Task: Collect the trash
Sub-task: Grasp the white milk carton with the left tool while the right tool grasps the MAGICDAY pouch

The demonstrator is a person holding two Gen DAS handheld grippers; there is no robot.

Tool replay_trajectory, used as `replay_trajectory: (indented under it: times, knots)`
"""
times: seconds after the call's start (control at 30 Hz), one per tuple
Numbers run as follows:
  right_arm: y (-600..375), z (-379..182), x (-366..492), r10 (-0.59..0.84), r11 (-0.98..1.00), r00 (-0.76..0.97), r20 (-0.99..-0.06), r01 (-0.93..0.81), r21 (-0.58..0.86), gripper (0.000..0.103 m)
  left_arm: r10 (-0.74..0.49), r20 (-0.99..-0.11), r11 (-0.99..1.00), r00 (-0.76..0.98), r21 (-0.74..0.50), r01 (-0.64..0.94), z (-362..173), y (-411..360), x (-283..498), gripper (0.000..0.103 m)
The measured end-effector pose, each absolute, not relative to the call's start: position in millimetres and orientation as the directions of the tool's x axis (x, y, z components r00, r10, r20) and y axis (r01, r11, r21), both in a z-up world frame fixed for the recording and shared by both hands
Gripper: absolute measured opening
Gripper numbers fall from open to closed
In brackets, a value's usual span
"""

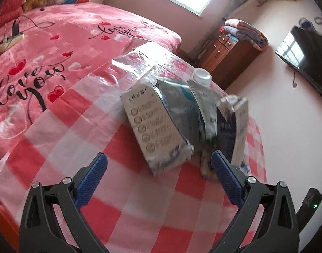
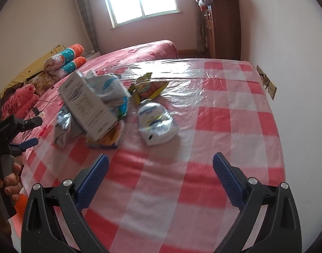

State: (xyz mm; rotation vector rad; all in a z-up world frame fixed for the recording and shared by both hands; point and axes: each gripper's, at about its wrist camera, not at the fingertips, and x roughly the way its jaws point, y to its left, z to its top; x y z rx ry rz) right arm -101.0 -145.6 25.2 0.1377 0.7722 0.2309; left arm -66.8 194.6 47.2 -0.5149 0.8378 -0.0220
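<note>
Your left claw [image 1: 158, 164] is spread wide w/ nothing between the blue pads — it hangs low over the worktop [image 1: 118, 200], which wears a red-and-white check cloth under clear plastic. Right in front of it sits the crushed milk carton [image 1: 161, 122], grey and white, tipped over on its side, white screw cap [image 1: 201, 76] pointing away from you. The carton's lower corner lies just ahead of the gap between the pads, not touching either. A second torn carton piece [image 1: 237, 126] stands just beside it on the right, close to the right-hand pad, and a yellow-blue wrapper [image 1: 207, 164] peeks out from under the two.

Your right claw [image 2: 161, 166] is also gaping, empty, over bare check cloth nearer the worktop's front edge. From this side you see the whole trash pile: the carton [image 2: 87, 105] leaning at left, a crumpled silver bag [image 2: 62, 126] touching its near left side, a white plastic pack w/ blue print [image 2: 156, 122] lying just to the right, apart from the carton, and a yellow-green snack packet [image 2: 148, 88] behind that. All of it sits on the left-centre part of the worktop, well ahead of the right claw.

Far left in the right view, your hand [image 2: 10, 181] grips the left tool's handle. Pink bed [image 1: 55, 52] beyond the worktop.
</note>
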Motion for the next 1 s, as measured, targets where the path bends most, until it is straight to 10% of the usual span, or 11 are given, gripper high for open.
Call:
replay_trajectory:
  times: [0.63,0.8,1.0]
  knots:
    - [-142.1,-4.3,-6.4,0.286,0.958,0.597,-0.749,-0.178,0.225,0.09,-0.269,-0.734,0.835,0.623,-0.5,-0.229,10.1,205.0,0.1,0.094]
    - [-124.1,-7.4,-2.2,0.256,0.963,0.597,-0.76,-0.225,0.148,0.09,-0.219,-0.755,0.86,0.618,-0.449,-0.243,11.6,197.8,4.2,0.07]
    - [-103.9,-10.8,0.6,0.197,0.965,0.596,-0.778,-0.258,0.046,0.086,-0.195,-0.751,0.863,0.631,-0.437,-0.254,11.2,193.7,-1.9,0.066]
